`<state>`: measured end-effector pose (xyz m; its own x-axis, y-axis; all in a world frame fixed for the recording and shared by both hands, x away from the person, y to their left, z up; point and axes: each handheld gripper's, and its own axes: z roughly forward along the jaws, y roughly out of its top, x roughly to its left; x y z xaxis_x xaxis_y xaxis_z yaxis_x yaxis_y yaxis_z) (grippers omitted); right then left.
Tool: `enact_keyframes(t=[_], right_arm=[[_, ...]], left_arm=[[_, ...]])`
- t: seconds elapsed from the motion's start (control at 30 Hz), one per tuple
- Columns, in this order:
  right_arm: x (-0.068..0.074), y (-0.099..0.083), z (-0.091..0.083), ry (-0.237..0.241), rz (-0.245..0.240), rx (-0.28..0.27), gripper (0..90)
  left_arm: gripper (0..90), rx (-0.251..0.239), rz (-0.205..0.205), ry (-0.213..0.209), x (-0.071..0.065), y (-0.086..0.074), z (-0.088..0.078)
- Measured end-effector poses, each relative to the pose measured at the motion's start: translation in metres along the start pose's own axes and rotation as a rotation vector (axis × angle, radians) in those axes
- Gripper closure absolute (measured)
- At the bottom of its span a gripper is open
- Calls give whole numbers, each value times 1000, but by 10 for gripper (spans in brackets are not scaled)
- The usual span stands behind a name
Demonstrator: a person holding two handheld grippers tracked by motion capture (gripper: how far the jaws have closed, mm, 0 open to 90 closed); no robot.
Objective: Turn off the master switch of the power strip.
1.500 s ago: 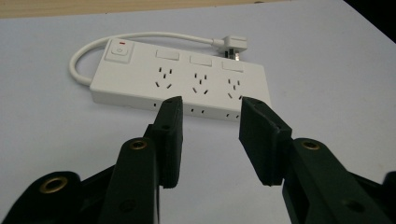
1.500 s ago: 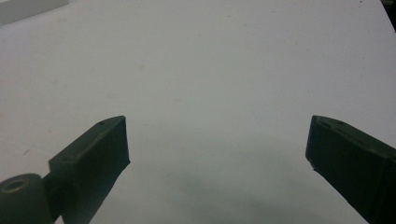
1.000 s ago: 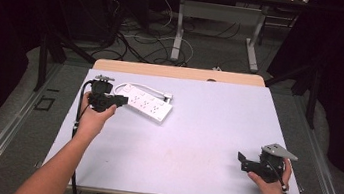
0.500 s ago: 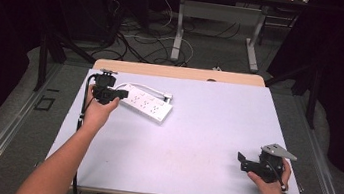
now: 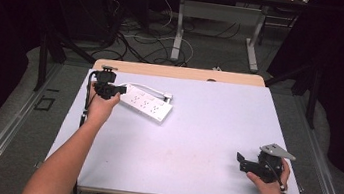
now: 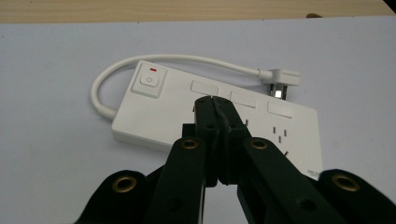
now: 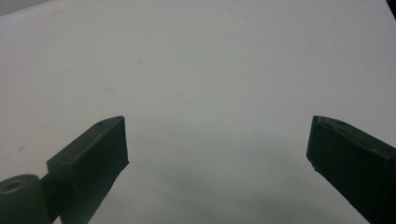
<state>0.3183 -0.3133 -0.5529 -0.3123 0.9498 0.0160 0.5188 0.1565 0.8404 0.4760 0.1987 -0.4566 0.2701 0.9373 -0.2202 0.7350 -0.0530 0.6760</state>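
High view: left gripper [image 5: 119,89] at the power strip [image 5: 147,105], right gripper [image 5: 244,162] idle.

On the far left of the worktop [image 5: 196,130] the left gripper's jaws had just been closing and stood clenched together with nothing between them, tips over the strip's left end. The step looked like pressing the power button [image 6: 148,83]; to do it well, the closed tips should come down squarely on the button, gently, so the strip does not slide. The left gripper view gave what the high view could not: the button with its red mark, the looped cord [image 6: 105,79] and the plug [image 6: 281,79] lying just beyond the strip. At the near right, the right gripper's jaws were spread wide over bare worktop, empty, as the right gripper view confirmed.
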Motion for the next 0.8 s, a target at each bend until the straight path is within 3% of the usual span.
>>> enact_keyframes(t=[0.23,0.47,0.57,0.8], right_arm=[[1,1,0,14,1,-12,32],[7,0,0,26,0,-13,23],[9,0,0,34,-6,-1,16],[7,-1,1,32,-1,5,15]], left_arm=[[900,-10,-8,29,2,12,3],[900,43,15,52,1,26,6],[900,32,12,56,1,30,10],[900,74,-9,52,4,37,19]])
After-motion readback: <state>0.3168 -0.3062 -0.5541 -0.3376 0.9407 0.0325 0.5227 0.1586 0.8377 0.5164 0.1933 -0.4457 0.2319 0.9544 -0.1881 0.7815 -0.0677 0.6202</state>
